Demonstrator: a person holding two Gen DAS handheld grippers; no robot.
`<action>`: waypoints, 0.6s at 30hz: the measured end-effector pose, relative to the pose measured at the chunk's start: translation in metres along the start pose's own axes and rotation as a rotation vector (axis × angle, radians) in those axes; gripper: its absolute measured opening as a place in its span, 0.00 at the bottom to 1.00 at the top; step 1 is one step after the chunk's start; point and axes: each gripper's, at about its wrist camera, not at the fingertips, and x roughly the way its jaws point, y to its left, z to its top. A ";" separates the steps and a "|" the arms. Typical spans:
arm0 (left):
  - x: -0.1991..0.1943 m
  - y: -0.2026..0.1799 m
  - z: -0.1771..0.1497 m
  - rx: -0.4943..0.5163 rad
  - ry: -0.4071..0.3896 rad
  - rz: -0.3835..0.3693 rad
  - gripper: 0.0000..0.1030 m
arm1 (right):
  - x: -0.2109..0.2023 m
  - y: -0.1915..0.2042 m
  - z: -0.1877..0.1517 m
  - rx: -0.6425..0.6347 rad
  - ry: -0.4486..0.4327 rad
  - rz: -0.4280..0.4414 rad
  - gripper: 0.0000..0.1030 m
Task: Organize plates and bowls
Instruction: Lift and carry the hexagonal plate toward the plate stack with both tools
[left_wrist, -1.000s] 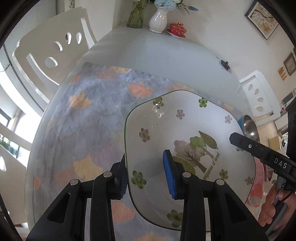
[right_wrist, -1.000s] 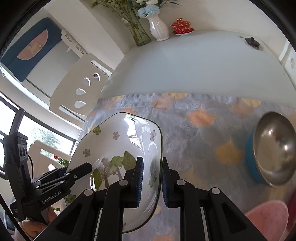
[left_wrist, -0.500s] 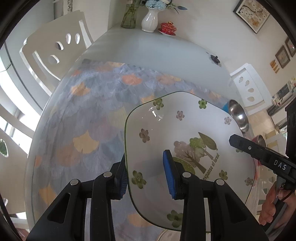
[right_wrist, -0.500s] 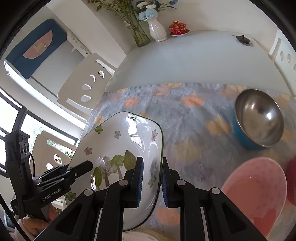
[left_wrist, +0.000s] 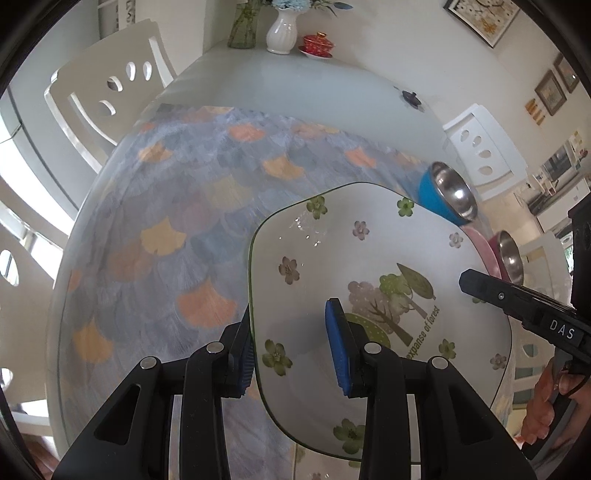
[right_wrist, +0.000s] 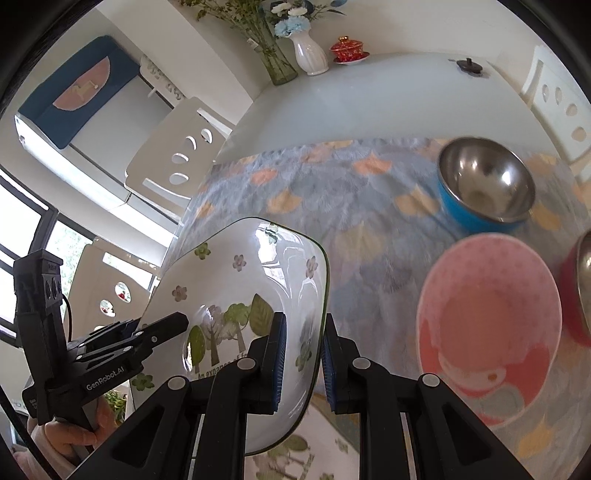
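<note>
White squarish ceramic plate with flower and tree print (left_wrist: 373, 258) held in air above scallop-patterned tablecloth (left_wrist: 166, 229), gripped at two opposite edges. Left gripper (left_wrist: 291, 339) clenched on plate's rim at 9 o'clock side; right gripper (right_wrist: 301, 354) clamped tight on opposite rim (pads either side of edge). Blue-sided steel bowl (right_wrist: 484, 184) on cloth at 1 o'clock of plate in right wrist view; pink round plate (right_wrist: 487, 317) at 3 o'clock, just beside red-sided steel bowl (right_wrist: 580, 291).
</note>
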 end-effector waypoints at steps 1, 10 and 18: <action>-0.001 -0.002 -0.003 0.002 0.001 -0.004 0.30 | -0.004 -0.001 -0.005 0.003 -0.001 -0.001 0.17; -0.008 -0.019 -0.033 0.034 0.026 -0.039 0.30 | -0.030 -0.007 -0.036 0.019 -0.010 0.001 0.17; -0.013 -0.025 -0.057 0.042 0.049 -0.054 0.30 | -0.047 -0.006 -0.072 0.021 0.002 0.006 0.17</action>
